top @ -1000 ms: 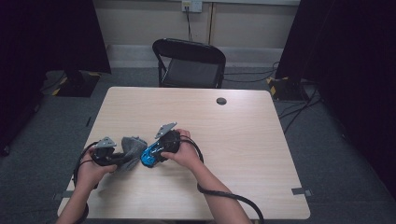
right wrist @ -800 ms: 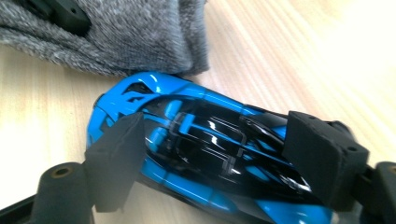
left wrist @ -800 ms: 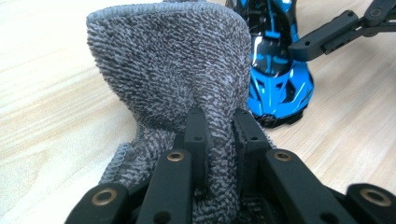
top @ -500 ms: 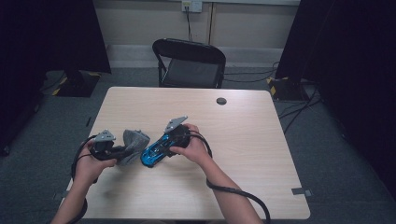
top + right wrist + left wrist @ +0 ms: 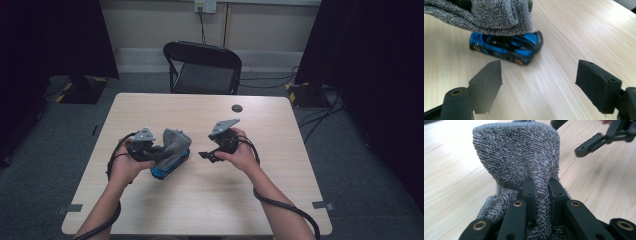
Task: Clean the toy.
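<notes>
Grey knit cloth [image 5: 516, 157], blue-and-black toy car [image 5: 506, 47], pale wood-grain table [image 5: 280, 200].

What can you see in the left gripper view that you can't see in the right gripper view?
The left gripper view shows the left gripper pinching a fold of the grey cloth, with the other gripper's black jaw farther off on the right. The right gripper view shows the blue toy car under the cloth's edge, and the right gripper open, holding nothing. Both show the grey cloth and the pale wooden table.
</notes>
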A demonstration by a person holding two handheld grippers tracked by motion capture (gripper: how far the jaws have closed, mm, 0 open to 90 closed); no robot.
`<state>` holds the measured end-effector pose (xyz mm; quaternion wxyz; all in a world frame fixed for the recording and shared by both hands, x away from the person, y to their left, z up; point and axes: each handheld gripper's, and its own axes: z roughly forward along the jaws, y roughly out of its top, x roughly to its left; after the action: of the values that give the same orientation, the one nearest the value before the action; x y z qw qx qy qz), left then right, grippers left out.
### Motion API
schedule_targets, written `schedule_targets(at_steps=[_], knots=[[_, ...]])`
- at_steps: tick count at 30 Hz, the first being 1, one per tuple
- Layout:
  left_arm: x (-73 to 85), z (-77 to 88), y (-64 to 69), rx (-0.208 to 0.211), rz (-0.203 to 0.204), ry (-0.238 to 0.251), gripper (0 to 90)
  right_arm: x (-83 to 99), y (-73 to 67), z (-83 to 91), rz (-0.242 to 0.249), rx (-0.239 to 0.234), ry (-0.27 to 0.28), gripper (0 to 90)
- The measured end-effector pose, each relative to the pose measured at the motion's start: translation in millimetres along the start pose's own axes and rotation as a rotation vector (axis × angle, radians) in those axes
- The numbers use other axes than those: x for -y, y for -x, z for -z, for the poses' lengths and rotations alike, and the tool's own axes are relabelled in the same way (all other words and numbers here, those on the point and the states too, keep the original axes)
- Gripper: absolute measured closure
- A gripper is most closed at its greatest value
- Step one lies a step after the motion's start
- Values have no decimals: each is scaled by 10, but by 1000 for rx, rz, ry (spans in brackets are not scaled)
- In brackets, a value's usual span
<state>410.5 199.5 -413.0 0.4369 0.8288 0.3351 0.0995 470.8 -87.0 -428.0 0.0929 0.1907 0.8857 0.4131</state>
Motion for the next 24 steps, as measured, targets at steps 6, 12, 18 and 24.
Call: schedule_targets(at_steps=[6, 12, 18, 24], knots=[[-228, -316, 252, 69, -44, 7, 782, 134, 110, 282, -15, 11, 27, 205], [-268, -638, 429, 114, -65, -14, 781, 322, 226, 509, -30, 26, 22, 210], [-265, -946, 611, 154, -104, -50, 781, 562, 389, 717, -77, 47, 12, 215], [-216, -1302, 807, 202, -125, -78, 781, 742, 481, 857, -99, 60, 37, 214]])
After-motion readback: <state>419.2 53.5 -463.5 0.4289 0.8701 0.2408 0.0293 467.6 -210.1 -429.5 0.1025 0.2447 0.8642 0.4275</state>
